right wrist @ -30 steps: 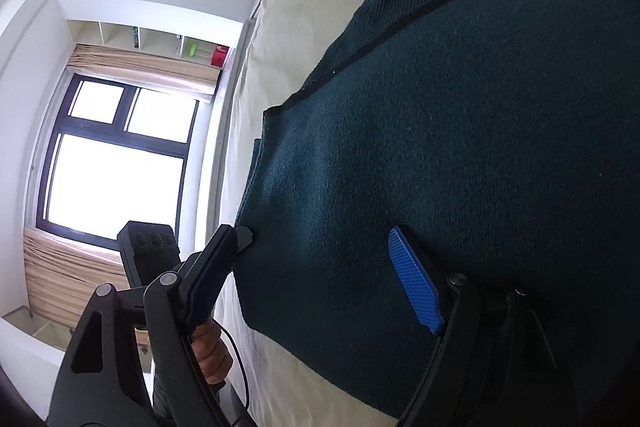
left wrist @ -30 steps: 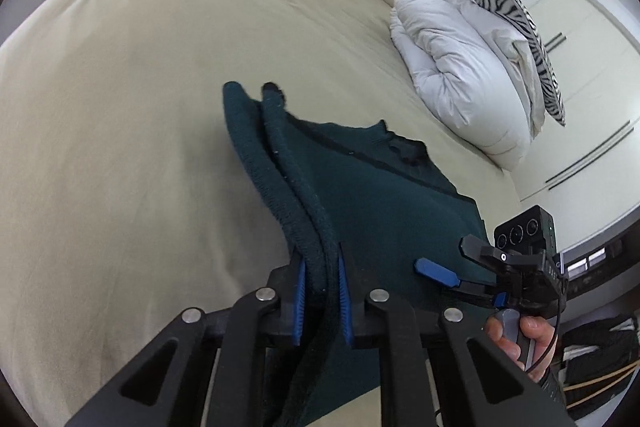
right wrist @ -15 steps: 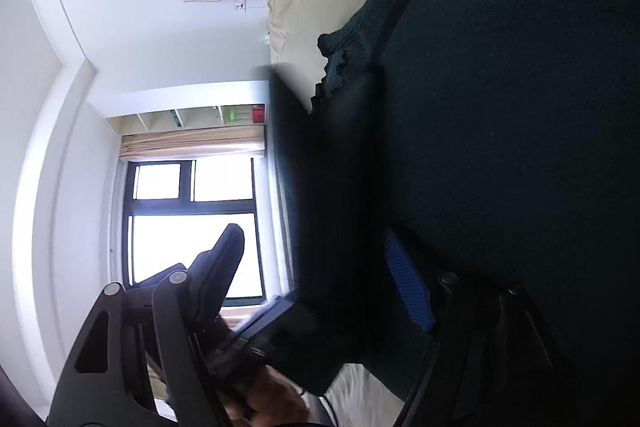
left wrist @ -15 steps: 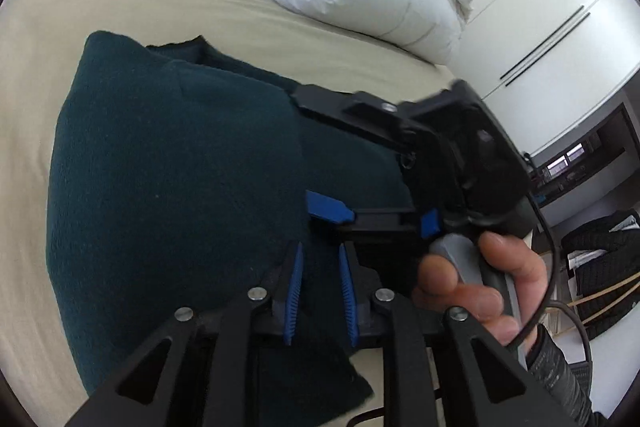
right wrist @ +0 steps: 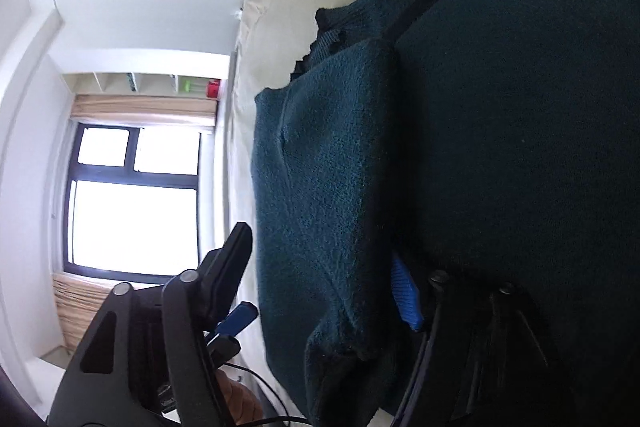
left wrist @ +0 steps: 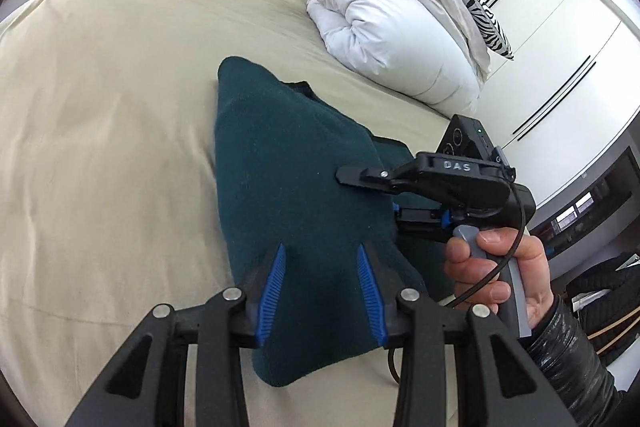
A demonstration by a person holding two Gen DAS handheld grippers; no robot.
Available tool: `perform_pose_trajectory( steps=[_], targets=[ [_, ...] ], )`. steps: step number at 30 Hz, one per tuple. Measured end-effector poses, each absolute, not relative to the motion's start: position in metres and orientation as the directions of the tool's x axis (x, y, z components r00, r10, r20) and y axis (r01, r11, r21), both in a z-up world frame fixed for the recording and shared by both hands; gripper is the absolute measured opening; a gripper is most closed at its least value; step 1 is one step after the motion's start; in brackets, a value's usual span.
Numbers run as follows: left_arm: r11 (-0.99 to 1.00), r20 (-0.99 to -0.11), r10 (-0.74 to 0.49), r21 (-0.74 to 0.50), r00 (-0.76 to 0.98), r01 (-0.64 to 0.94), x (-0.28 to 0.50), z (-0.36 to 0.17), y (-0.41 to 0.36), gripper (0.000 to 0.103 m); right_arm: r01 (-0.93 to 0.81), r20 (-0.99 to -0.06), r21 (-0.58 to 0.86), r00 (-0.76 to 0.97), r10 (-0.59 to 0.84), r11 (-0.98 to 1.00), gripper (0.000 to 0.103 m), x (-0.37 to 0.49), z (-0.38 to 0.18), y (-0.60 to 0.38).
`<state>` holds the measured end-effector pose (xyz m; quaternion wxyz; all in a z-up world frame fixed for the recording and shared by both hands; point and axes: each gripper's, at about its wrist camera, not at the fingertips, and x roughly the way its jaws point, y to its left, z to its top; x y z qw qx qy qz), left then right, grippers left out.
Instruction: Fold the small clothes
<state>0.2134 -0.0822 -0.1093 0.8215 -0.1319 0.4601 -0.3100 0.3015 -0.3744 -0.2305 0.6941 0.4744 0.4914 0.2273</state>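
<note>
Now that my left gripper (left wrist: 320,287) is standing open with nothing between its blue pads (left wrist: 272,291), where a second ago it was pinching the sweater's doubled edge, I'm reading the side fold as just laid down. Low centre of the left view, the dark green sweater (left wrist: 288,187) is lying on the beige bed (left wrist: 104,115), one panel flipped over the body. Mid right, my right gripper (left wrist: 372,193) is sitting spread at the fold's edge, upper finger over the cloth, lower one partly hidden beside it, gripping nothing I can see. Right view is showing that folded flap (right wrist: 320,195) mid frame. Upper right, the white duvet (left wrist: 396,39) is lying well apart. Next fold is probably due.
</note>
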Motion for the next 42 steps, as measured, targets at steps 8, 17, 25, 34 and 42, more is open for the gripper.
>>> perform_pose_trajectory(
  steps=[8,17,25,34,42],
  targets=[
    [0.754,-0.657,-0.651,-0.502,0.38,0.423,0.215,-0.108,-0.081,0.039,0.129,-0.666,0.729,0.36,0.653,0.673,0.011,0.309,-0.203,-0.365],
    [0.75,-0.67,-0.645,-0.464,0.367,0.472,0.21,-0.104,-0.107,0.04,0.101,-0.734,0.643,0.366,0.572,0.76,0.011,0.301,-0.163,-0.442],
    [0.751,-0.707,-0.622,-0.416,0.337,0.513,0.205,-0.112,-0.141,0.04,0.259,-0.73,0.674,0.377,0.57,0.692,0.011,0.278,-0.219,-0.525],
    [0.761,-0.727,-0.587,-0.343,0.357,0.551,0.208,-0.106,-0.168,0.044,0.287,-0.659,0.74,0.491,0.57,0.608,0.03,0.24,-0.206,-0.538],
    [0.772,-0.775,-0.525,-0.26,0.351,0.58,0.22,-0.13,-0.198,0.05,0.207,-0.703,0.678,0.462,0.541,0.705,0.025,0.194,-0.199,-0.509]
  ],
)
